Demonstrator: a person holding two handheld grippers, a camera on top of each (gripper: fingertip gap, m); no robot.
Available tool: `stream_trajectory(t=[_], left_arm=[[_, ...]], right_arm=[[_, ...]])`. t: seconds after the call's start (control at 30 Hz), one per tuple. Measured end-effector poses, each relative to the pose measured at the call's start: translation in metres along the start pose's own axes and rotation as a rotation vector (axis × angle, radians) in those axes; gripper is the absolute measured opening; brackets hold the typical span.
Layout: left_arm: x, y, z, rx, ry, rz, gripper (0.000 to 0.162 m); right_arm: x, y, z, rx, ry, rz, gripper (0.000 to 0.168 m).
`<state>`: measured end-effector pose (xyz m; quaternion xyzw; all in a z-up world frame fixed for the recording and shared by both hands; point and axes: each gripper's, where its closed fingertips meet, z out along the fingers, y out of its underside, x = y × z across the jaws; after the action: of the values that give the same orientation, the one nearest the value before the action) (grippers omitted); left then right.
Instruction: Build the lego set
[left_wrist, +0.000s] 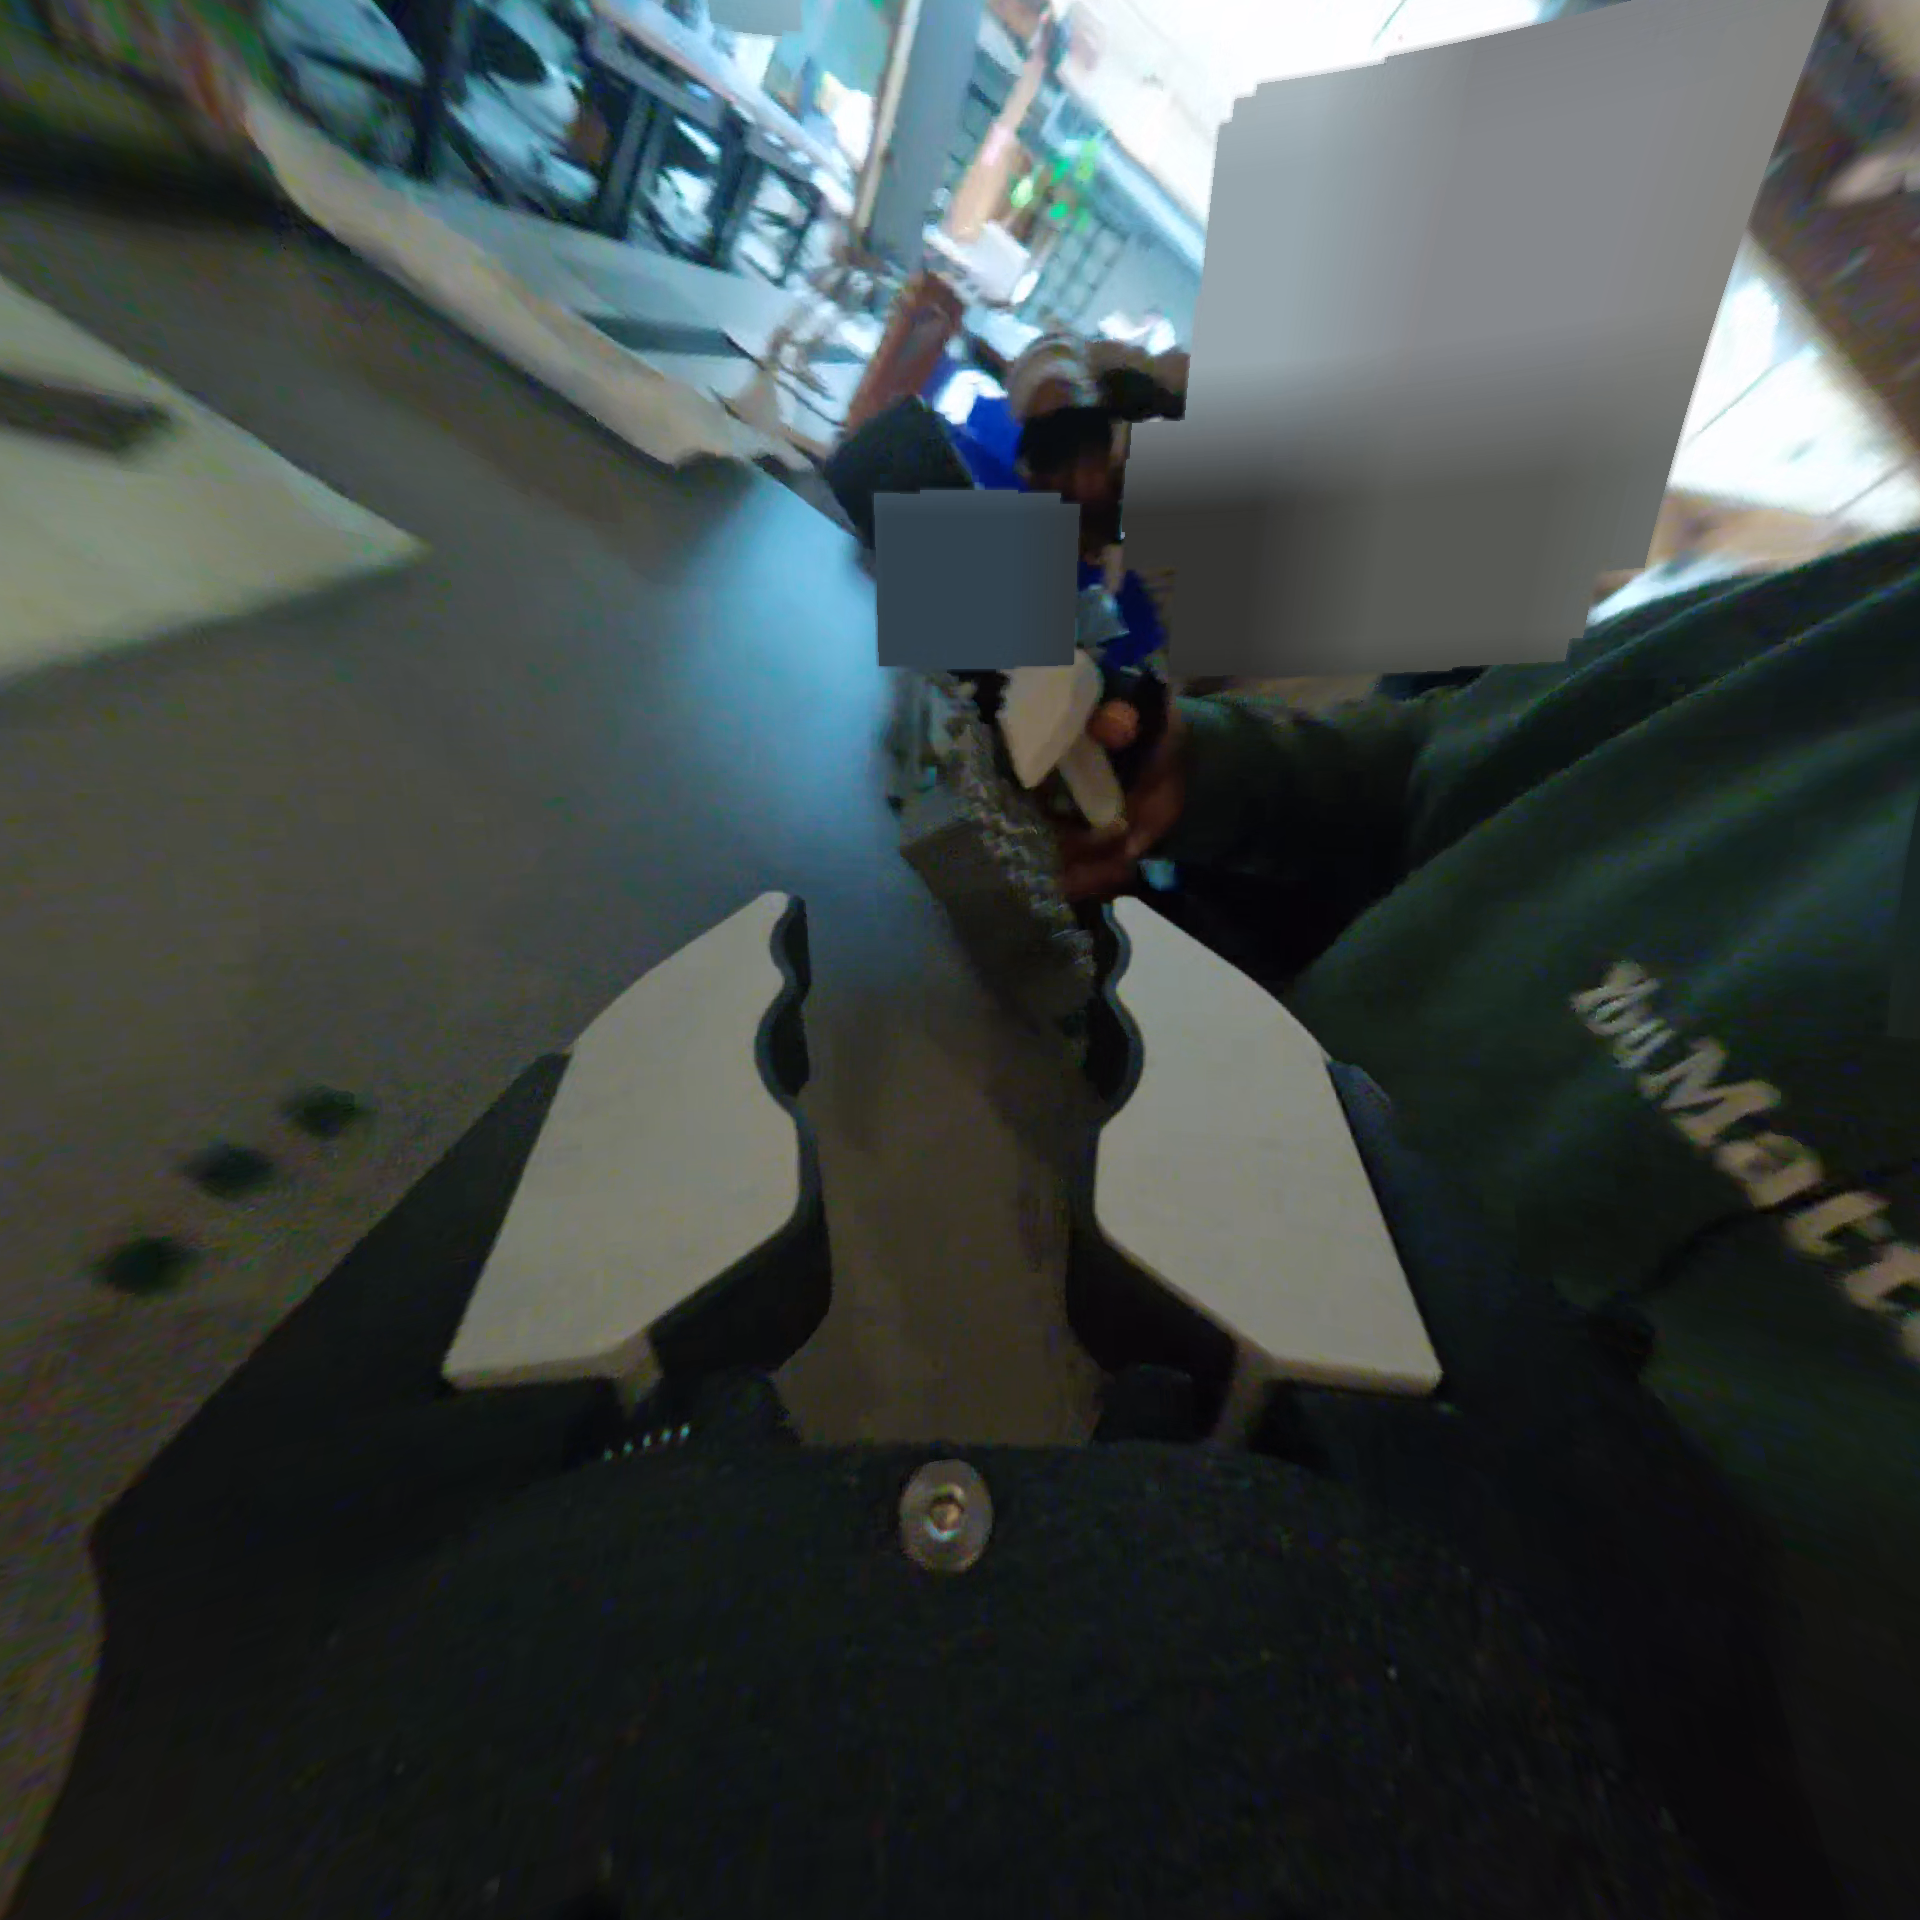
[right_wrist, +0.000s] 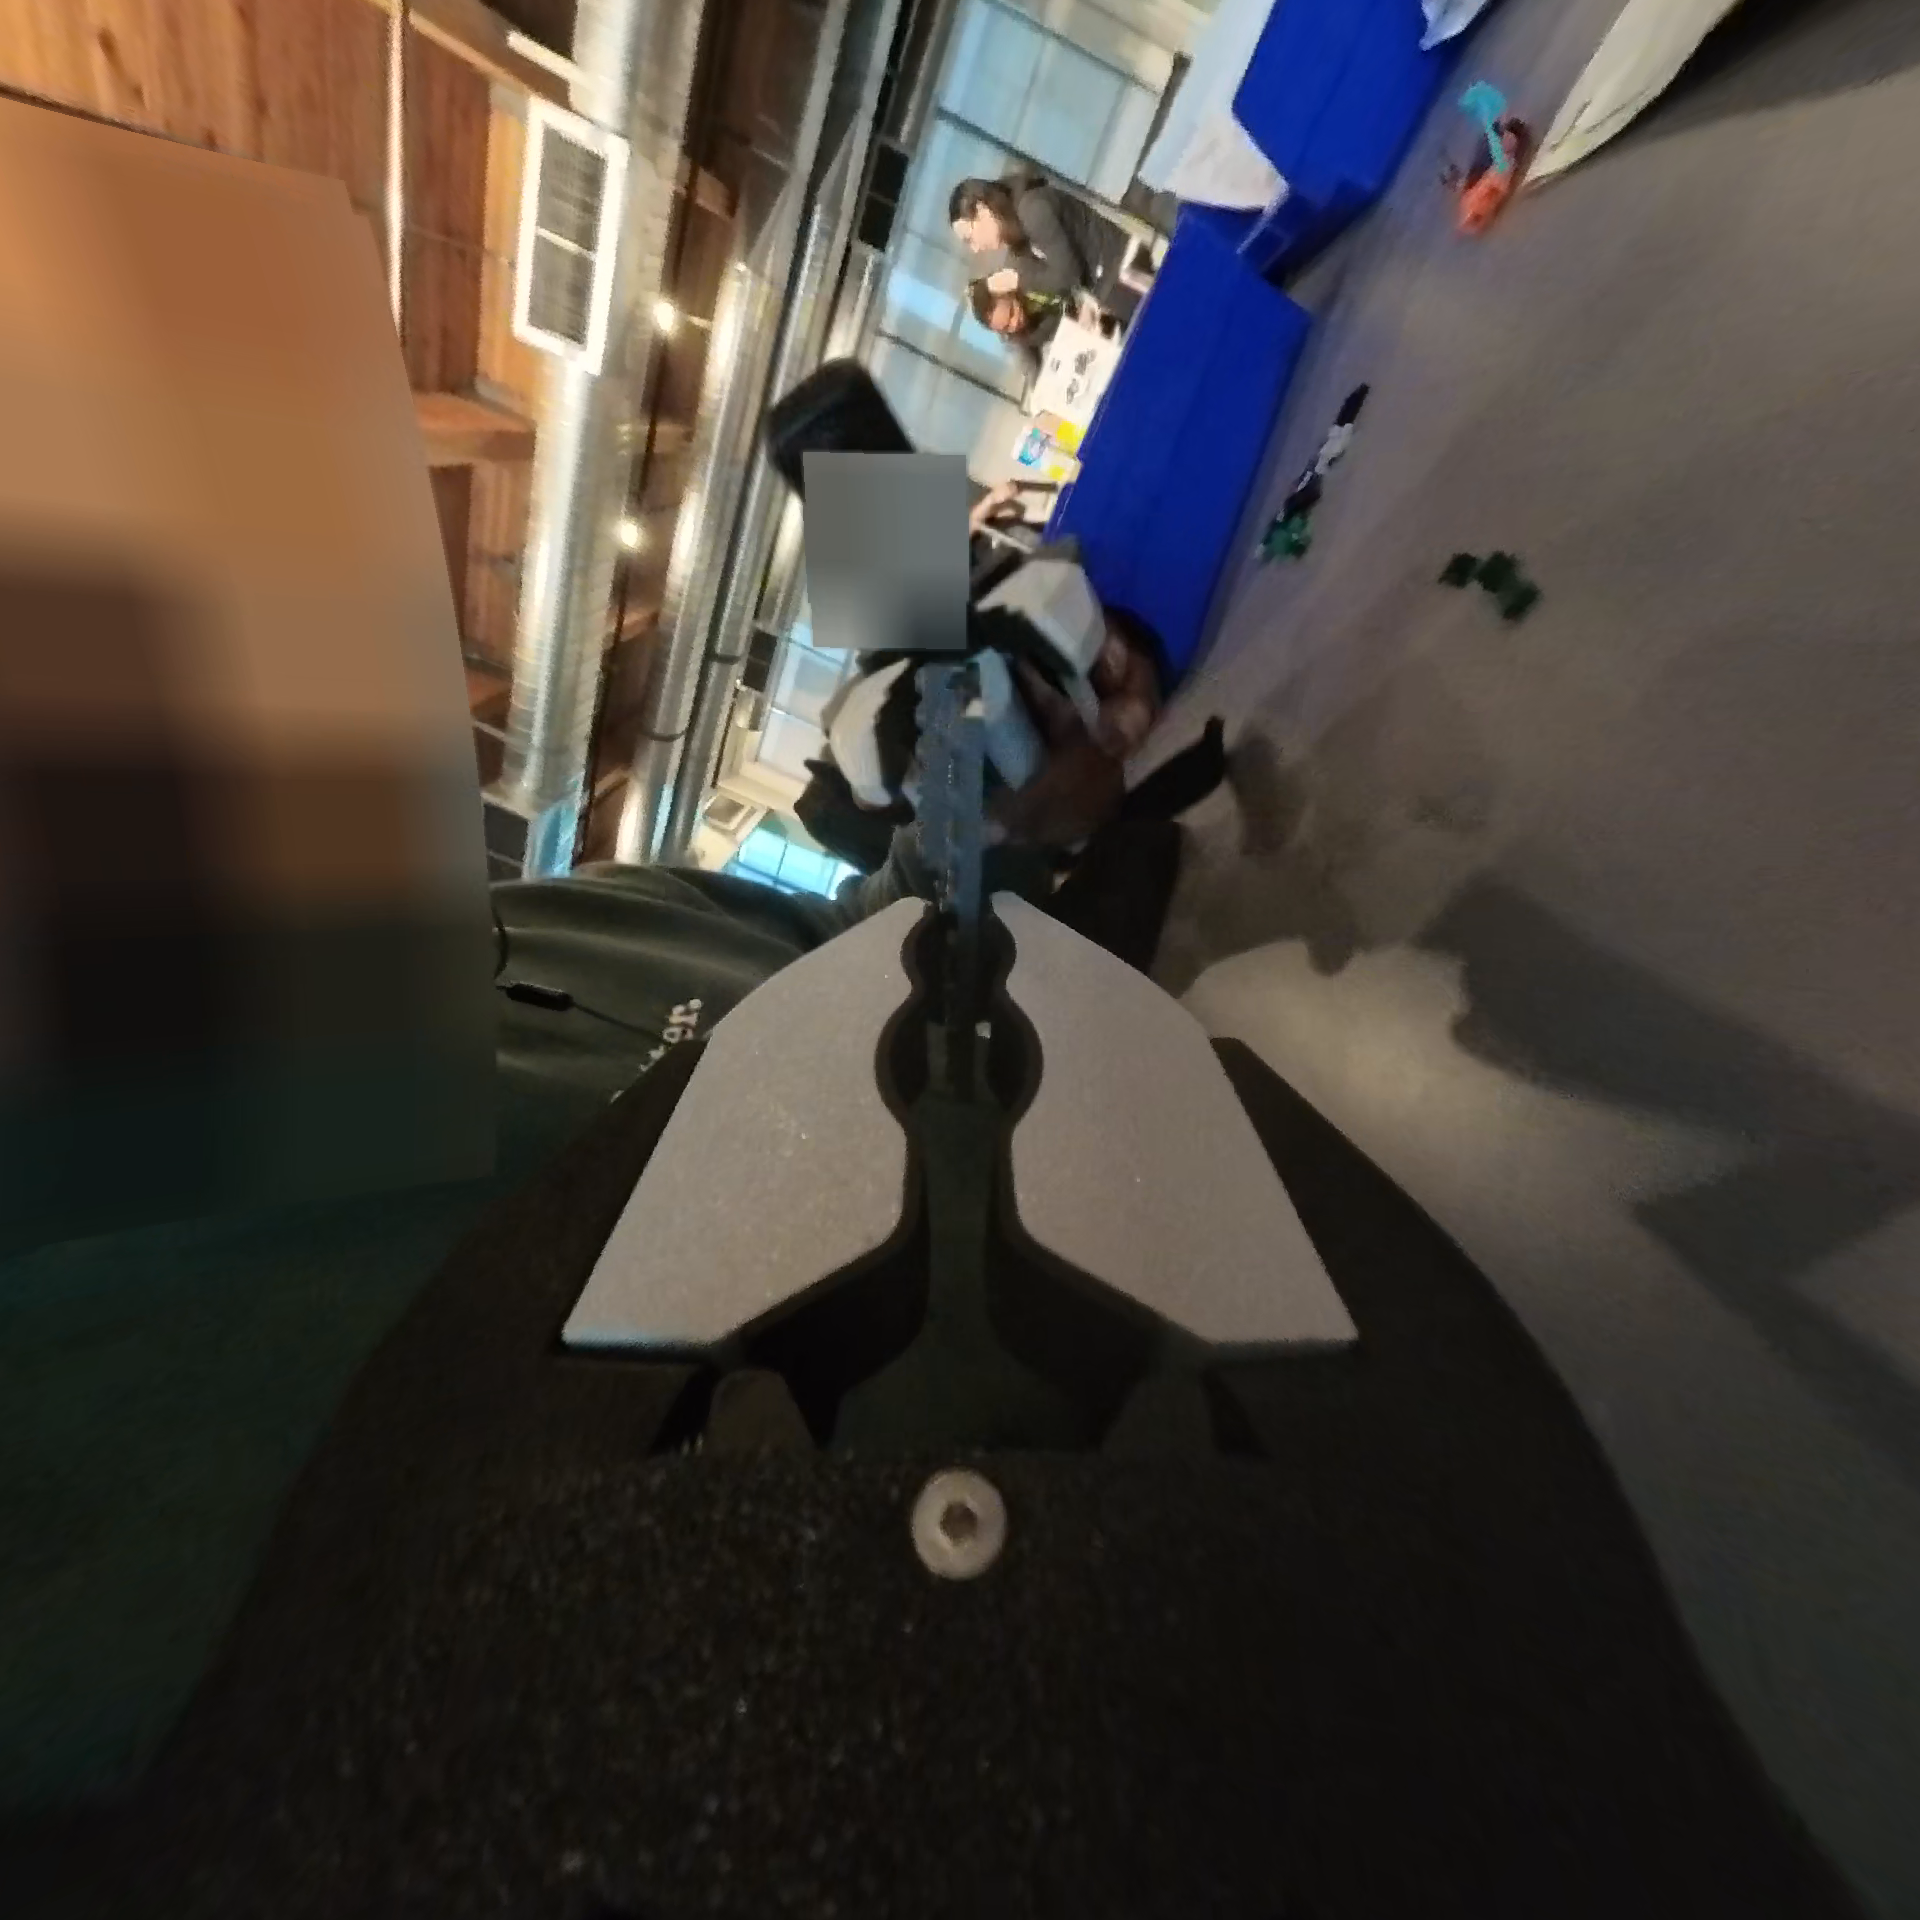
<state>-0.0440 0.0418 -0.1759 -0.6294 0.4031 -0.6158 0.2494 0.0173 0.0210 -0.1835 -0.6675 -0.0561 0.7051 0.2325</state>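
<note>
Early in the build, seemingly: right gripper (right_wrist: 958, 940) clamped edge-on around a studded grey plate (right_wrist: 951, 790); left gripper (left_wrist: 948, 971) agape, plate (left_wrist: 1003, 914) against one finger; green pieces (right_wrist: 1491, 582) loose on table (right_wrist: 1558, 727)

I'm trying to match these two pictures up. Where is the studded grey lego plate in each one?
Left wrist view: the lego plate lies centre-right, against the near gripper's right finger.
Right wrist view: the plate stands edge-on at centre, clamped in the right gripper.
Shared landmark: the dark green sleeve.
</note>
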Motion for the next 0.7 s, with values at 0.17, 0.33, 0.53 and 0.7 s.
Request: stream_trajectory(t=[0.17, 0.33, 0.53, 0.7], left_arm=[[0.008, 0.003, 0.011, 0.034, 0.075, -0.129, 0.038], [0.011, 0.002, 0.014, 0.06, 0.103, -0.184, 0.021], [0.008, 0.007, 0.015, 0.048, 0.093, -0.214, 0.017], [0.007, 0.01, 0.015, 0.045, 0.088, -0.219, 0.016]], right_arm=[[-0.001, -0.001, 0.001, -0.032, -0.002, -0.035, 0.006], [-0.001, -0.002, 0.0, -0.039, 0.009, -0.07, 0.006], [0.004, -0.001, -0.002, -0.046, 0.073, -0.158, 0.006], [0.005, 0.0, -0.001, -0.052, 0.123, -0.218, 0.005]])
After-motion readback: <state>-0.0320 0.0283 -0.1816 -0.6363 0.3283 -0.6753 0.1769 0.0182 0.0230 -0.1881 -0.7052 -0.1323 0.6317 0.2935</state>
